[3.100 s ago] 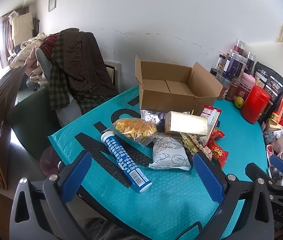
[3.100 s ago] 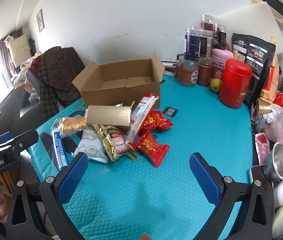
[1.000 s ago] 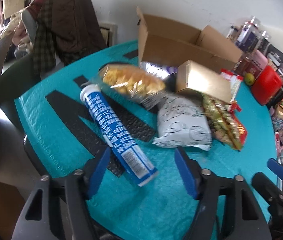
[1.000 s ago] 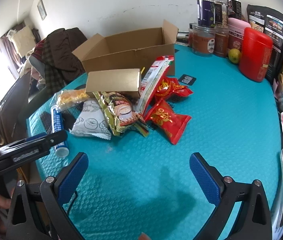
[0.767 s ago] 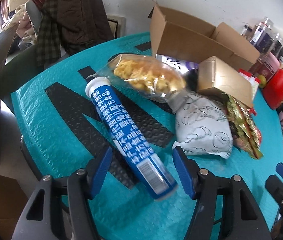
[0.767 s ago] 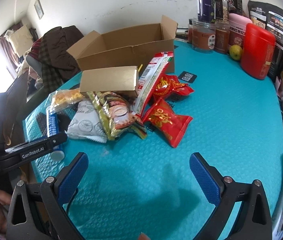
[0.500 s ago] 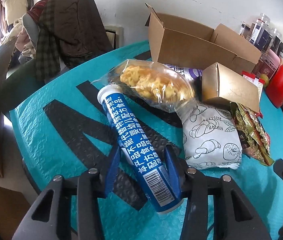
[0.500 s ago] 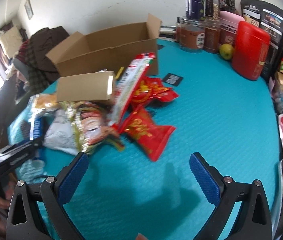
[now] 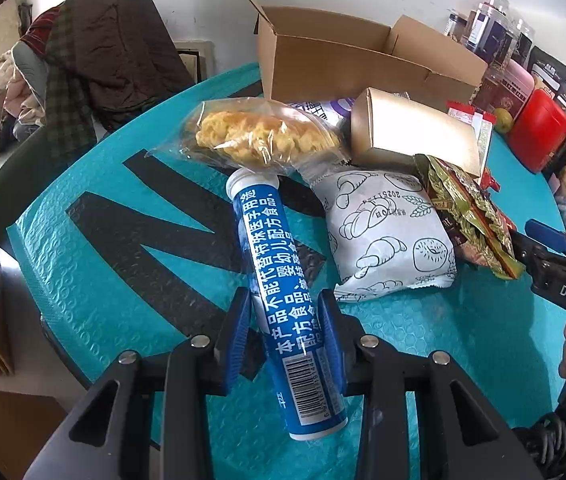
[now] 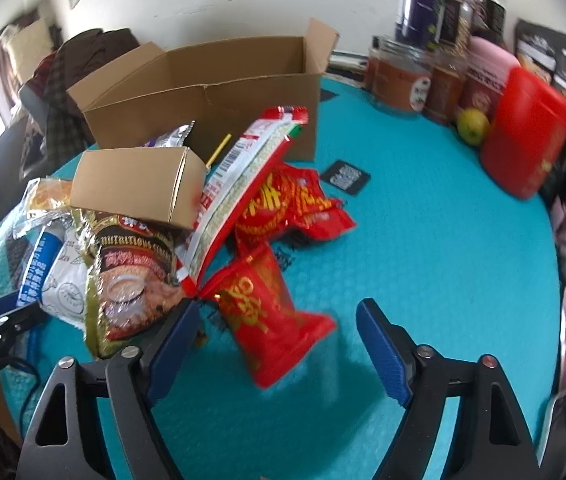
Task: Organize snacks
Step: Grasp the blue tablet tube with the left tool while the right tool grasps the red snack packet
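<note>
A blue tube (image 9: 271, 248) with a white cap lies on the teal table mat (image 9: 83, 280). My left gripper (image 9: 283, 296) is closing on its lower half, both pads against its sides. Beside the tube lie a white bun packet (image 9: 387, 232), a clear bag of yellow snacks (image 9: 259, 136) and a gold box (image 9: 411, 136). My right gripper (image 10: 279, 308) hovers over a red packet (image 10: 267, 320). Its jaws are closing, the packet lies between them, and the pads stand clear of it. An open cardboard box (image 10: 203, 92) stands behind the pile.
A green-gold packet (image 10: 131, 268), a long red-and-white packet (image 10: 243, 184) and another red packet (image 10: 295, 204) crowd the pile. Jars (image 10: 399, 80), a red canister (image 10: 527, 132), a lime (image 10: 471, 125) and a black card (image 10: 345, 176) sit at the right. A chair with clothes (image 9: 99, 64) stands beyond the table's left edge.
The left jaws have closed in from either side onto the blue tube. The right gripper has moved down toward the red packets and its jaws have narrowed.
</note>
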Action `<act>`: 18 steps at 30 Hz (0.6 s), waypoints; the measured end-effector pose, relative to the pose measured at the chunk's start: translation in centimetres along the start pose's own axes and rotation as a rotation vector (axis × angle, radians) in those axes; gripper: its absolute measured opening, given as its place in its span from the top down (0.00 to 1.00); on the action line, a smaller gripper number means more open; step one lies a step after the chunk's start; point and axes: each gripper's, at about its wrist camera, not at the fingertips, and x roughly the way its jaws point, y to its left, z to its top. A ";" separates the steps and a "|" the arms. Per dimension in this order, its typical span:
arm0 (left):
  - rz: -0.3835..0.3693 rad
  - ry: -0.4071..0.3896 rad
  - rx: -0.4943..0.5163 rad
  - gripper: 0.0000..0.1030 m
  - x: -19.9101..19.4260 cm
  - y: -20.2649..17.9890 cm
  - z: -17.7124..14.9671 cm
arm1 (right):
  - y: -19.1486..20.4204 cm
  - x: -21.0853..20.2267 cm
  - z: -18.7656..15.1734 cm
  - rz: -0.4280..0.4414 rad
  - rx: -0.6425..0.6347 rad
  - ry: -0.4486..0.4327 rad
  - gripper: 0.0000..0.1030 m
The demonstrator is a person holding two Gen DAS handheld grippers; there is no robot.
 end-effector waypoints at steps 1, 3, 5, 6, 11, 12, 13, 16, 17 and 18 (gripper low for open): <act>0.002 0.001 -0.004 0.67 0.1 0.0 0.1 | 0.0 0.3 0.2 0.008 -0.008 -0.001 0.24; 0.006 0.003 -0.010 0.67 0.4 -0.1 0.2 | -0.1 0.8 0.5 0.032 -0.011 0.006 0.37; 0.010 0.001 -0.016 0.67 0.6 -0.1 0.4 | 0.0 1.2 0.4 0.061 -0.010 0.020 0.50; 0.014 -0.002 -0.015 0.67 0.6 -0.1 0.4 | 0.0 1.6 0.3 0.080 -0.006 0.034 0.59; 0.004 -0.015 -0.027 0.68 0.7 0.0 0.4 | 0.7 1.0 -0.5 0.067 -0.030 0.037 0.64; -0.003 -0.016 -0.036 0.68 0.6 0.1 0.3 | 0.8 0.7 -0.8 0.074 -0.030 0.040 0.64; -0.008 -0.016 -0.045 0.69 0.5 0.3 0.2 | 0.8 0.3 -1.2 0.083 -0.025 0.044 0.64; -0.011 -0.022 -0.054 0.72 -0.1 0.7 -0.4 | 1.0 -0.7 -2.2 0.093 -0.012 0.051 0.65; -0.011 -0.026 -0.049 0.72 -0.3 0.7 -0.6 | 1.0 -0.9 -2.4 0.091 -0.012 0.051 0.65; -0.012 -0.031 -0.045 0.72 -0.6 0.6 -0.8 | 1.0 -1.2 -2.7 0.091 -0.009 0.053 0.66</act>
